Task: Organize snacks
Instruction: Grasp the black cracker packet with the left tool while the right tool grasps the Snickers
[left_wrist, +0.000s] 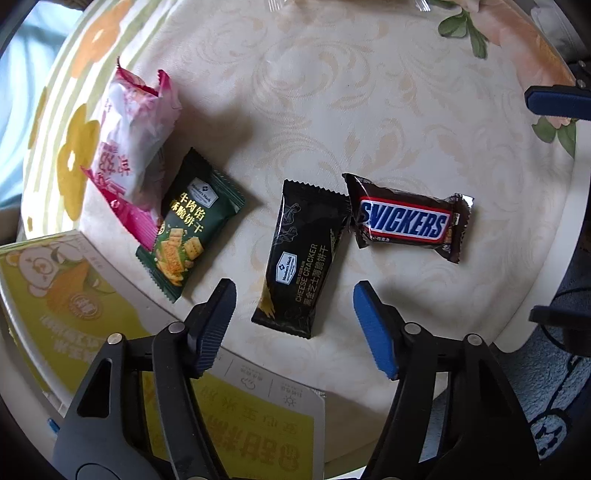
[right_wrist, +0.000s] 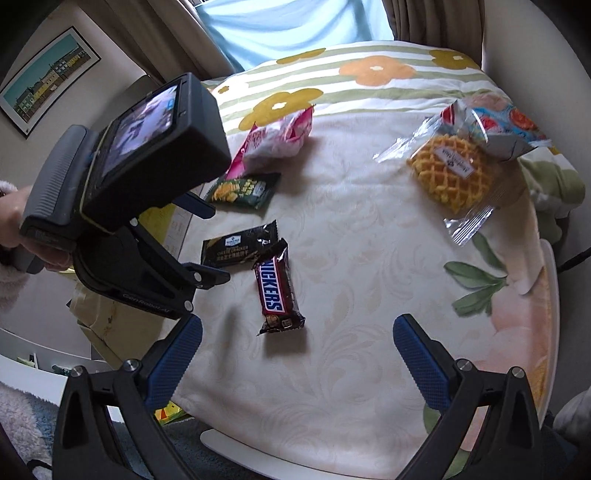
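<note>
Brown Snickers bar (left_wrist: 406, 218), floral cream tablecloth (left_wrist: 369, 92)

Around the Snickers bar (right_wrist: 279, 291) I see bare tablecloth (right_wrist: 369, 258) toward the waffle pack (right_wrist: 448, 175) and toward me, but the black cracker packet (right_wrist: 240, 245) touches its far end and my left gripper (right_wrist: 207, 240) crowds that side.
</note>
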